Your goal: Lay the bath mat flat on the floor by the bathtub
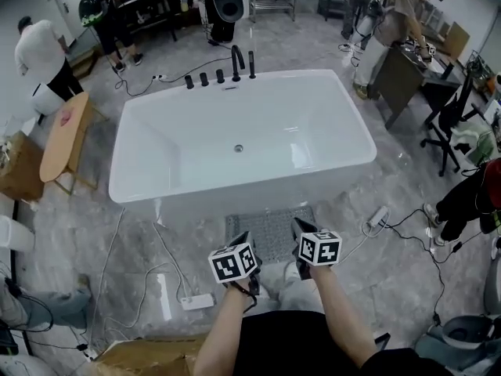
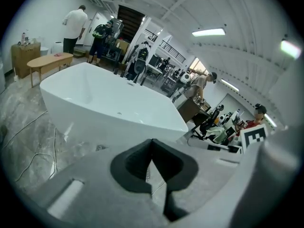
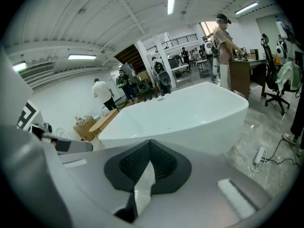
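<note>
Bath mat (image 1: 270, 232) lies flat on the floor (image 1: 141, 249), right against the bathtub (image 1: 239, 143). Left hand-held gripper (image 1: 244, 241) and right hand-held gripper (image 1: 301, 229) are both closed, empty, above its near edge. Looks placed; check corners and press down any curl.

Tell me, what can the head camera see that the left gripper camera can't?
Only the head view shows the grey bath mat lying on the floor beside the bathtub, plus the left gripper and right gripper from above. Only the left gripper view shows the ceiling lamp and, close up, the left gripper's jaws shut with nothing held. Both show the white bathtub and the wooden table.
</note>
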Tool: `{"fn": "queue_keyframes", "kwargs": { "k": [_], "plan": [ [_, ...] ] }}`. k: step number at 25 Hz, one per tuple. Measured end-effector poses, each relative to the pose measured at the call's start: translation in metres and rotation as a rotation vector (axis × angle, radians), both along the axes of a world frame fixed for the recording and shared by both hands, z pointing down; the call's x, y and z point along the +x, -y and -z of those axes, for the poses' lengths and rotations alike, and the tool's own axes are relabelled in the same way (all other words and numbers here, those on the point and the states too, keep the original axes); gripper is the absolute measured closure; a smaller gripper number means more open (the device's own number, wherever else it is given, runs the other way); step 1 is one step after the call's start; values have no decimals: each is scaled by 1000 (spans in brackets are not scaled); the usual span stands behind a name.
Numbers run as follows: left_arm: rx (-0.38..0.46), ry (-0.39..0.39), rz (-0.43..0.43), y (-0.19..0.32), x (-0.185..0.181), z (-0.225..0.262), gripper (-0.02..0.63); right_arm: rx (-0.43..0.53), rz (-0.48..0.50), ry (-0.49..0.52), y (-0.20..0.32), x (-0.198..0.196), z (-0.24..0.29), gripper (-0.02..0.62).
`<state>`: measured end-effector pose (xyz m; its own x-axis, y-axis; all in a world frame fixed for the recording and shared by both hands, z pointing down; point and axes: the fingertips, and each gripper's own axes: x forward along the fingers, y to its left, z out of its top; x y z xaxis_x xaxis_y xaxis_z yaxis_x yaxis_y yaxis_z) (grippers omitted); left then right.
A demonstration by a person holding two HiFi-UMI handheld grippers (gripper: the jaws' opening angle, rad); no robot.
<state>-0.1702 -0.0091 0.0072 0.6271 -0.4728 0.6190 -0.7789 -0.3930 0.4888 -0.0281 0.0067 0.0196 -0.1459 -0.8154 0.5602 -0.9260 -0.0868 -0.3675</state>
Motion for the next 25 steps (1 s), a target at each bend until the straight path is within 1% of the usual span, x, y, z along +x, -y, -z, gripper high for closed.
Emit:
{"fn": "queue_keyframes", "kwargs": {
  "k": [3,5,10,12,16,19,21,23,25],
  "plan": [
    [27,-20,22,9,3,19,600,47,-7,-4,13,3,23,588],
    [45,-22,18,13,2,34,600,73,-12,10,20,-2,40,588],
    [107,-62,9,28,6,74,600,131,49,-3,35,-10,80,588],
    [127,-68,18,34,1,87,600,164,44,-5,39,-9,95,588],
    [183,-75,30,61,-7,124,601,253,32,-3,59,-13,137,588],
    [264,-104,43,82,-11,167,600,335,47,-18,74,-14,176,588],
    [332,-123,51,97,-14,203,600,394,83,-41,84,-15,209,588],
    [410,-118,53,112,-18,240,601,455,132,-96,92,-19,249,588],
    [497,-94,51,123,-22,280,600,510,162,-168,97,-22,287,588]
  ]
}}
